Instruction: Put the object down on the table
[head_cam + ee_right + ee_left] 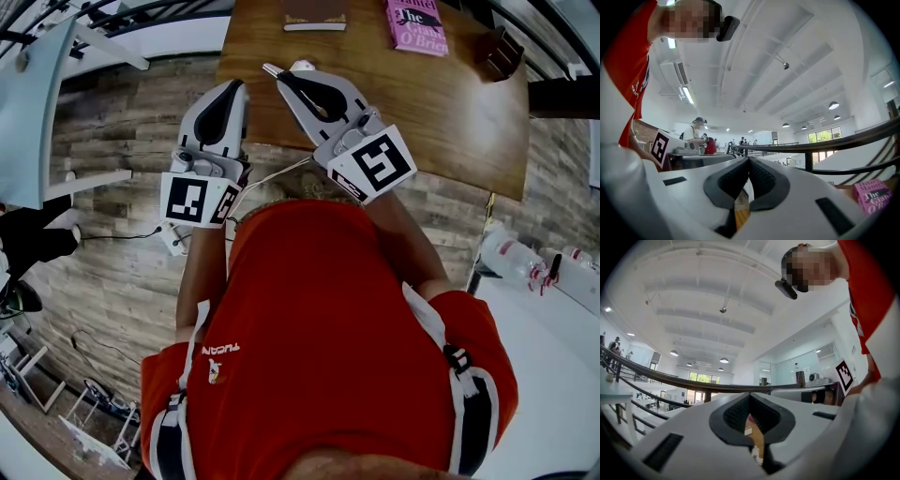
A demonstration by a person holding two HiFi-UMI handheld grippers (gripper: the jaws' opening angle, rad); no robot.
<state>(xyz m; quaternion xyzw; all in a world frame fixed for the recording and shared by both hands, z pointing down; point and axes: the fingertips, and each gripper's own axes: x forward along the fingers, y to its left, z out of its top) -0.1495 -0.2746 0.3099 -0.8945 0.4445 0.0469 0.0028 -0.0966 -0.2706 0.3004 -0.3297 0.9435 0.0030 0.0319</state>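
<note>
pink book (416, 25), dark lettering on cover, flat on wooden table (431, 108)

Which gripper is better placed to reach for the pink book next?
Right, probably. The right gripper hangs over the table, nearer the pink book. The left gripper is at the table's edge, farther off.

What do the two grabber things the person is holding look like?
Both the left gripper and the right gripper are white and wedge-shaped, with black ribbed pads inside the jaws. Each carries a white cube printed with black square markers. A thin white cable runs between them. The person wears a red shirt with white-and-dark trimmed short sleeves.
</note>
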